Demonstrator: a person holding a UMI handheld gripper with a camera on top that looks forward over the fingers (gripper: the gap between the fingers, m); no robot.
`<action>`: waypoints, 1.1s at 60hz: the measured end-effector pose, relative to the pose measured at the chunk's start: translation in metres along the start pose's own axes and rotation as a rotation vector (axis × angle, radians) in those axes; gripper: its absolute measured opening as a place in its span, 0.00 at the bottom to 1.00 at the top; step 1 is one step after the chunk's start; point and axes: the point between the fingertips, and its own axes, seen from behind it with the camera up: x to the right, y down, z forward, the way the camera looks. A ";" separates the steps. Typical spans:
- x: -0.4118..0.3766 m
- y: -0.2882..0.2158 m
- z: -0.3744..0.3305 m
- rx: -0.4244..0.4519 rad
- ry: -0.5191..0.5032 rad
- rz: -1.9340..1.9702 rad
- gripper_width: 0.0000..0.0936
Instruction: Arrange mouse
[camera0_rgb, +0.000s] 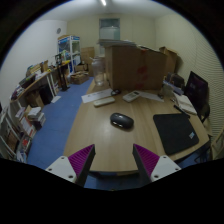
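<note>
Nearest the camera, the hand-held gripper (114, 163) hangs above the near edge of the desk (100, 140) with its two fingers spread wide and nothing between them. Each finger shows a magenta pad (80, 160) on its inner face, and neither pad touches anything.

Beyond the fingers, well apart from them and about midway across the wooden top, lies the black mouse (122, 121), resting on the bare wood on its own. To the right of it, nearer the gripper's right finger, a dark mouse mat (176, 132) lies flat on the desk; the mouse is off the mat, just beside its far left corner. Farther back on the desk lie a light keyboard (104, 99) and some small pale items that are too small to tell. A large brown cardboard box (135, 68) stands behind the desk, and a dark monitor (197, 92) stands at the right side. Blue floor (55, 120) runs along the left of the desk.
</note>
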 end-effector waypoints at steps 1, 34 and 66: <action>0.006 0.000 0.006 -0.001 0.002 0.001 0.84; 0.048 -0.034 0.169 0.059 -0.179 -0.156 0.82; 0.044 -0.062 0.205 0.061 -0.046 -0.063 0.47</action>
